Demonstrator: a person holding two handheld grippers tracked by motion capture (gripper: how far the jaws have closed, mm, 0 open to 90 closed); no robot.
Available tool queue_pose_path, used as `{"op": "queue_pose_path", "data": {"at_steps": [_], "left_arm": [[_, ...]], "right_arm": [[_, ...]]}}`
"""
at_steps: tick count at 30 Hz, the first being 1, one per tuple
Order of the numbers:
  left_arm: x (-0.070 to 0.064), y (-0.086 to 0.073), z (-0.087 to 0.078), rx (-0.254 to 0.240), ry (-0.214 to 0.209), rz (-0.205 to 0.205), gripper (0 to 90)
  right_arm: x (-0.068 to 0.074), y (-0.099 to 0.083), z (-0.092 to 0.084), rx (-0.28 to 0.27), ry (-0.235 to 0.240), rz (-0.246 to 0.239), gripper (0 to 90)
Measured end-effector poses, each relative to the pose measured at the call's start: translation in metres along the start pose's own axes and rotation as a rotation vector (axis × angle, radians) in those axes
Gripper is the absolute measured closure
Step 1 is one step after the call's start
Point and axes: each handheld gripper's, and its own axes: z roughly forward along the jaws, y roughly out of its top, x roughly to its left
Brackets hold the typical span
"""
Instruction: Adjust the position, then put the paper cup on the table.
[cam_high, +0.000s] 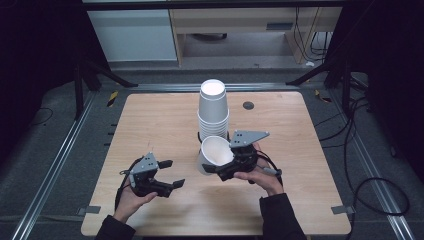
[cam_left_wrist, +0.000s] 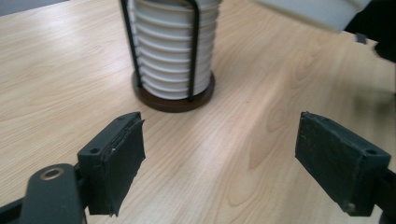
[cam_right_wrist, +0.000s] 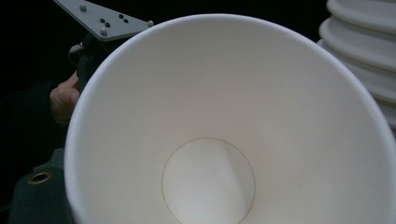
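Note:
A tall stack of upside-down white paper cups (cam_high: 213, 107) stands in a black wire holder on a round brown base (cam_left_wrist: 173, 100) at the table's middle. Just in front of it my right gripper (cam_high: 220, 167) is shut on a single white cup (cam_high: 215, 152), which is tilted with its mouth towards the gripper. In the right gripper view I look into the empty inside of that cup (cam_right_wrist: 210, 140), which hides the jaws. My left gripper (cam_high: 173, 173) hovers low at the front left, open and empty, its pads (cam_left_wrist: 119, 158) wide apart above bare wood.
The light wooden table (cam_high: 150, 125) has a small dark round cap (cam_high: 248, 105) at the back right. Black frame legs and cables lie on the floor around it. In the right gripper view the stack's rims (cam_right_wrist: 359, 51) are close on the right, the other hand (cam_right_wrist: 63, 98) on the left.

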Motion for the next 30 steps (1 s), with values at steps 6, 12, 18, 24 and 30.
{"op": "queue_pose_path", "data": {"at_steps": [6, 12, 18, 24, 30], "left_arm": [[0.004, -0.002, 0.000, 0.009, 0.034, -0.020, 15.3], [0.005, -0.003, 0.001, 0.022, 0.061, -0.043, 15.4], [0.008, -0.005, 0.003, 0.030, 0.090, -0.068, 15.1], [0.009, -0.007, 0.007, 0.057, 0.101, -0.075, 14.7], [0.007, -0.007, 0.009, 0.064, 0.103, -0.068, 14.7]], "right_arm": [[-0.006, -0.002, -0.020, 0.000, -0.092, 0.011, 14.0], [-0.011, -0.013, -0.043, 0.007, -0.194, 0.024, 13.9], [-0.019, -0.032, -0.070, 0.031, -0.320, 0.056, 13.9], [-0.024, -0.047, -0.086, 0.041, -0.395, 0.094, 13.8], [-0.028, -0.058, -0.097, 0.030, -0.444, 0.113, 13.8]]}}
